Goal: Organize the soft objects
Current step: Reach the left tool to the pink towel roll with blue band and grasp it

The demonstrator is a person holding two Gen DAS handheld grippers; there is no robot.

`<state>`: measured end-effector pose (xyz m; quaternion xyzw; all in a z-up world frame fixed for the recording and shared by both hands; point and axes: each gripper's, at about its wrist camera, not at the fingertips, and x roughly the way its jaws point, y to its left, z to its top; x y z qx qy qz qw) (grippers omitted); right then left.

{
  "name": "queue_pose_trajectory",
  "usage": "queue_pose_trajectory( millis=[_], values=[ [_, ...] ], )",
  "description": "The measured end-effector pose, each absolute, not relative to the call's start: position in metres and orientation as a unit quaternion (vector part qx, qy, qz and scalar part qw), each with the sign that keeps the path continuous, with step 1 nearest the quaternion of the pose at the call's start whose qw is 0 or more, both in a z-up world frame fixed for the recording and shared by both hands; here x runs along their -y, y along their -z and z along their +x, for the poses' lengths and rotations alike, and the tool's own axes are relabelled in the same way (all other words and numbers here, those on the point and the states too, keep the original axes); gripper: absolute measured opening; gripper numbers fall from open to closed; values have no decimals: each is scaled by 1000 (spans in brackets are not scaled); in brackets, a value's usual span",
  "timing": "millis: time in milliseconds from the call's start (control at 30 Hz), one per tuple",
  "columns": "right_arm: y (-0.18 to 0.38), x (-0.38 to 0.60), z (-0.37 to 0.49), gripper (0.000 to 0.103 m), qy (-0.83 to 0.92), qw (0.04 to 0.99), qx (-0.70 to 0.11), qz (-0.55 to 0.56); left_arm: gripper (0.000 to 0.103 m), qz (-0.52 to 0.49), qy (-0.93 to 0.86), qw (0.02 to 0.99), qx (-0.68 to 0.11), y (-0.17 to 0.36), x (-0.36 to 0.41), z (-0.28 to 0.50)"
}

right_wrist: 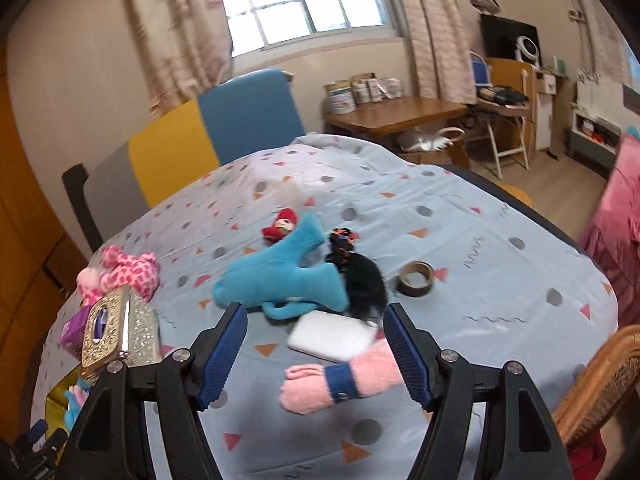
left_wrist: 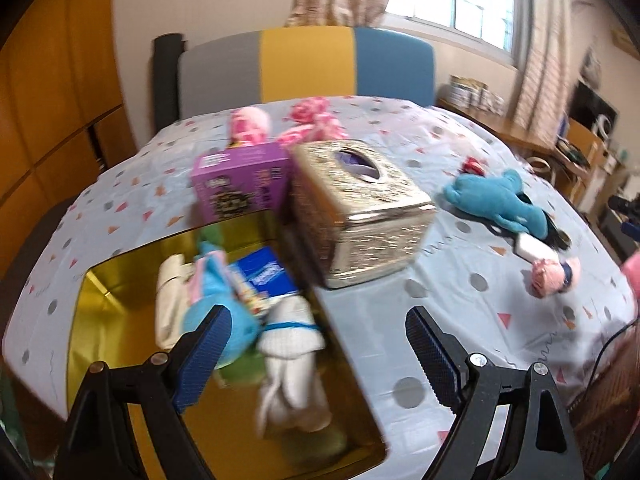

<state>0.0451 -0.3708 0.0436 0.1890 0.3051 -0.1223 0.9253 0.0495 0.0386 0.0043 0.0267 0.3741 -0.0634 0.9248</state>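
Note:
A gold bin (left_wrist: 120, 312) sits at the table's near left and holds a white sock (left_wrist: 290, 344), a blue soft toy (left_wrist: 216, 308) and a blue packet (left_wrist: 264, 274). My left gripper (left_wrist: 318, 360) is open and empty just above the bin's right side. My right gripper (right_wrist: 316, 360) is open and empty above a pink sock with a blue band (right_wrist: 340, 382). Beyond it lie a white sponge (right_wrist: 332, 336), a blue plush (right_wrist: 288, 276), a black furry item (right_wrist: 362, 280) and a small red toy (right_wrist: 282, 224). A pink spotted plush (right_wrist: 124, 272) lies far left.
A gold tissue box (left_wrist: 360, 216) and a purple box (left_wrist: 244, 180) stand behind the bin. A tape roll (right_wrist: 416, 278) lies right of the black item. A grey, yellow and blue chair (left_wrist: 304, 64) stands at the far edge. A wicker chair (right_wrist: 600, 384) is at right.

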Motion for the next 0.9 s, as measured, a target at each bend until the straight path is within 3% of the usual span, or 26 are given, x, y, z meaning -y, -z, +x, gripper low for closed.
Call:
queue_pose_trajectory(
  millis=[400, 533, 900],
  values=[
    [-13, 389, 41, 72, 82, 906, -310, 276, 89, 79, 141, 911, -380, 2, 42, 63],
    [7, 402, 42, 73, 66, 880, -323, 342, 82, 85, 167, 902, -389, 9, 64, 74],
    [10, 425, 24, 73, 91, 869, -267, 405, 80, 94, 285, 860, -413, 26, 152, 97]
  ],
)
